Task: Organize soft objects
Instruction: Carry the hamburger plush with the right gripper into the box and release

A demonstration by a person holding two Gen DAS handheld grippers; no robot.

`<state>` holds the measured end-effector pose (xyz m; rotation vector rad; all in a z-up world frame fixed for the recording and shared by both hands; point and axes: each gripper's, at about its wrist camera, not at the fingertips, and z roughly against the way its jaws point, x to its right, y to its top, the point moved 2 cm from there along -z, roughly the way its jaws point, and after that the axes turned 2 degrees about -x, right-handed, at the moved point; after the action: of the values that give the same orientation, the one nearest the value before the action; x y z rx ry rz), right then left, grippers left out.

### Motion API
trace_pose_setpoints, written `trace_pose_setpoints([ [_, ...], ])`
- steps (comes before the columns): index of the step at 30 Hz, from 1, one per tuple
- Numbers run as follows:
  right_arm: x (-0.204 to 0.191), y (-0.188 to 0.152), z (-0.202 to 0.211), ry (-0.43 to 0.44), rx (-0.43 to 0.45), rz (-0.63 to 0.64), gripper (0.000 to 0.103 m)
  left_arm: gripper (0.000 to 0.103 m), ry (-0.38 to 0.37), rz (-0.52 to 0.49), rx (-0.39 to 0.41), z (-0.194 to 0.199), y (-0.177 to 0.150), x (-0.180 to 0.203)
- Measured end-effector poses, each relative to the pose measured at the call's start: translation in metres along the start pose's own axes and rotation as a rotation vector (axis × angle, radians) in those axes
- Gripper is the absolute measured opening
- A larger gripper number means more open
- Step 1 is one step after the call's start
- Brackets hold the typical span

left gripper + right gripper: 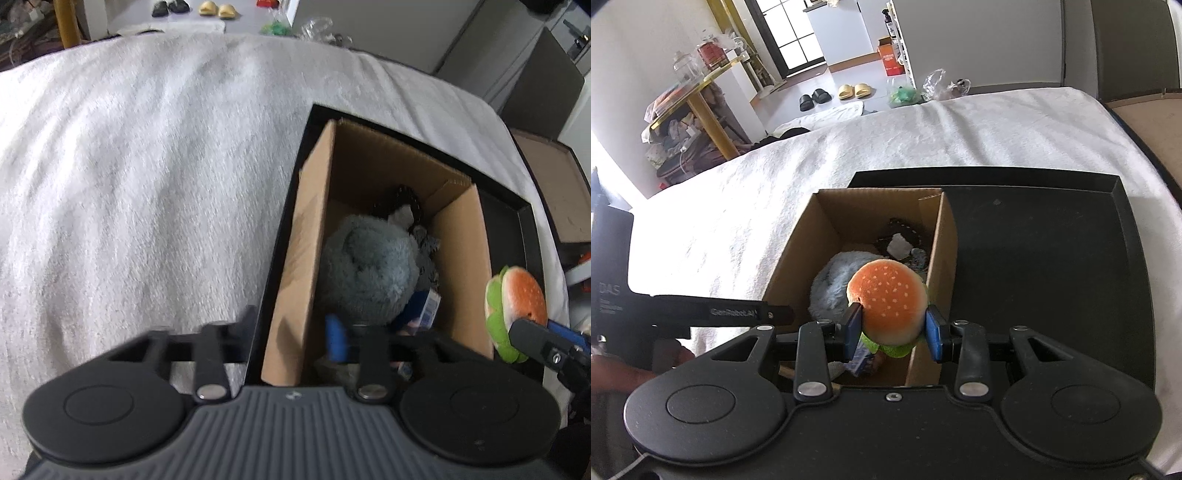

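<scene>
Right hand-held gripper gripped a burger plush between its blue pads, poised over the cardboard box on the bed. Grey fluffy toy already lay inside; the burger seemingly remained to drop. Left hand-held gripper hung wide apart, empty.
</scene>
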<state>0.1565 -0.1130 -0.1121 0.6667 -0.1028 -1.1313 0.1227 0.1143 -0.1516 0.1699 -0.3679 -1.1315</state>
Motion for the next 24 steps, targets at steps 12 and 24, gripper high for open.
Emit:
trace_pose_setpoints([
  [12, -0.013, -0.005, -0.002, 0.001, -0.031, 0.015, 0.044, 0.014, -0.02, -0.011, -0.019, -0.003, -0.005, -0.002],
  [24, 0.006, -0.011, 0.011, -0.042, -0.01, -0.033, 0.049, 0.014, -0.014, -0.011, -0.023, -0.003, -0.004, 0.0],
])
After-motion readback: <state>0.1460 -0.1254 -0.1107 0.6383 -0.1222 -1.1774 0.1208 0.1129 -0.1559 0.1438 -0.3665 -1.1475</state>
